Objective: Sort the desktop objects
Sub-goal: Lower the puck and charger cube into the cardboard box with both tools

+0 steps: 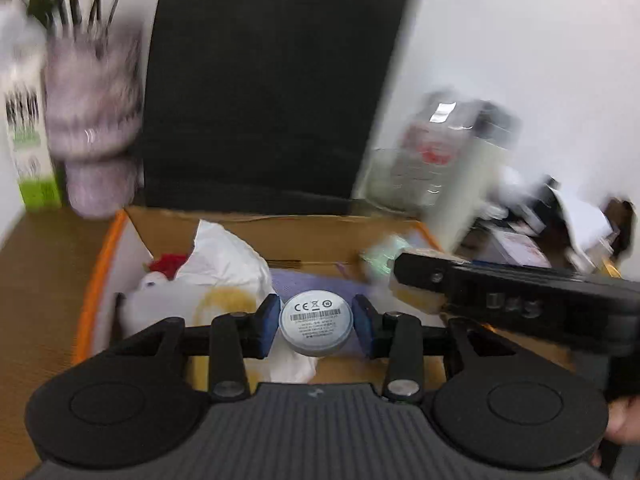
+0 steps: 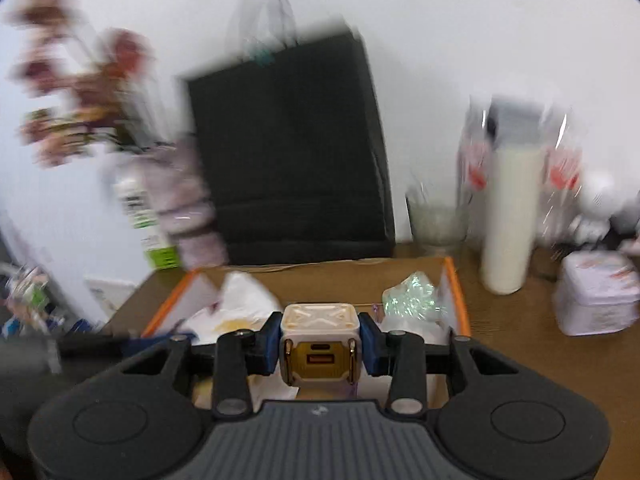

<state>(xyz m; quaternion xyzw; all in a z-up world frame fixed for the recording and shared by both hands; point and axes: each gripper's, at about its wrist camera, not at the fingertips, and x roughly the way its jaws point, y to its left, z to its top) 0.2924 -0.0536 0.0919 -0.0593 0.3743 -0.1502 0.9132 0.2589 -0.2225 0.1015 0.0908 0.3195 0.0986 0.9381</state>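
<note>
I saw a round grey-white puck (image 1: 315, 326), its label with barcode and CE mark facing me, pinched between my left gripper's (image 1: 316, 326) blue pads, above the orange-edged cardboard box (image 1: 96, 276). A cream cube charger (image 2: 320, 346) with a gold port face sat clamped in my right gripper (image 2: 320, 346), the box (image 2: 456, 292) spreading toward 12 o'clock.

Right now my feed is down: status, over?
Left gripper shut on round disc. Right gripper shut on cube charger. Both over cardboard box. Nothing blocking.
</note>
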